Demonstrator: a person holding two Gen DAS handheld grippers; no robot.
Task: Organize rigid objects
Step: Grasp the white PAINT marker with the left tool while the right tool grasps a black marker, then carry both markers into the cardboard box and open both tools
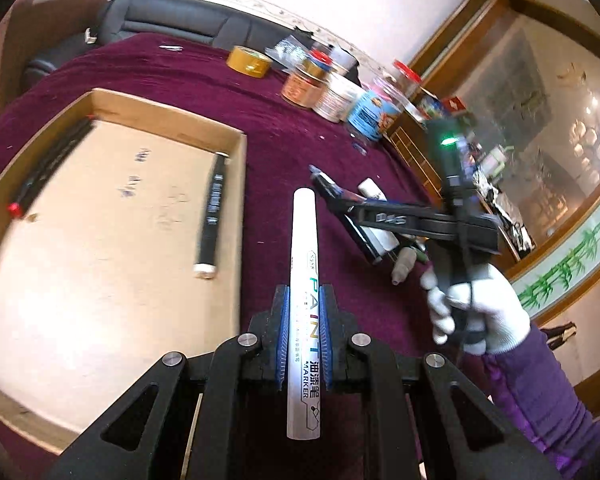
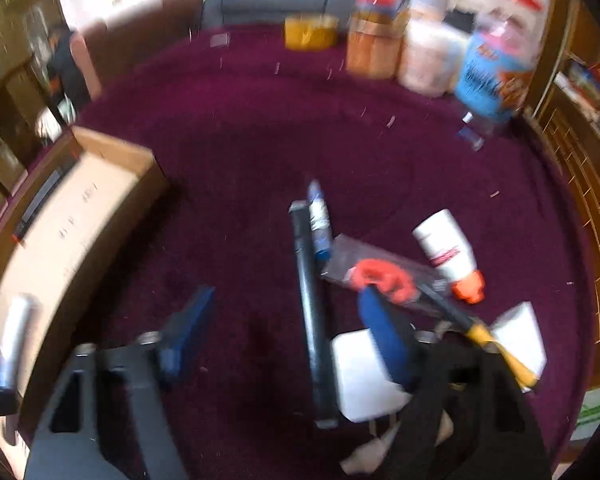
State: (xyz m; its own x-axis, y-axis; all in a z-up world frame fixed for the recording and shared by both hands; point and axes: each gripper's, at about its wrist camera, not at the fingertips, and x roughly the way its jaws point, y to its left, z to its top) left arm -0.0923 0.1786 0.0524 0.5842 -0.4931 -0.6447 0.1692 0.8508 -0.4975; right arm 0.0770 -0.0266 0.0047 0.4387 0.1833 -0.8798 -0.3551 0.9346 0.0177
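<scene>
My left gripper (image 1: pixel 304 300) is shut on a white paint marker (image 1: pixel 303 280), held lengthwise above the maroon tablecloth just right of the shallow cardboard box (image 1: pixel 100 108). A black marker (image 1: pixel 210 216) lies inside the box by its right wall, and another dark pen (image 1: pixel 48 172) lies along its left wall. My right gripper (image 2: pixel 288 320) is open and empty, hovering over a pile: a long dark marker (image 2: pixel 312 312), a blue-and-white pen (image 2: pixel 319 220), a white bottle with an orange cap (image 2: pixel 446 250) and an orange-handled tool in clear packaging (image 2: pixel 380 276). The right gripper also shows in the left wrist view (image 1: pixel 320 174).
A yellow tape roll (image 1: pixel 249 62) and several jars (image 1: pixel 340 96) stand along the table's far edge. White boxes (image 2: pixel 360 376) lie under the right gripper. A dark sofa (image 1: pixel 172 16) is behind the table and a wooden cabinet (image 1: pixel 520 80) to the right.
</scene>
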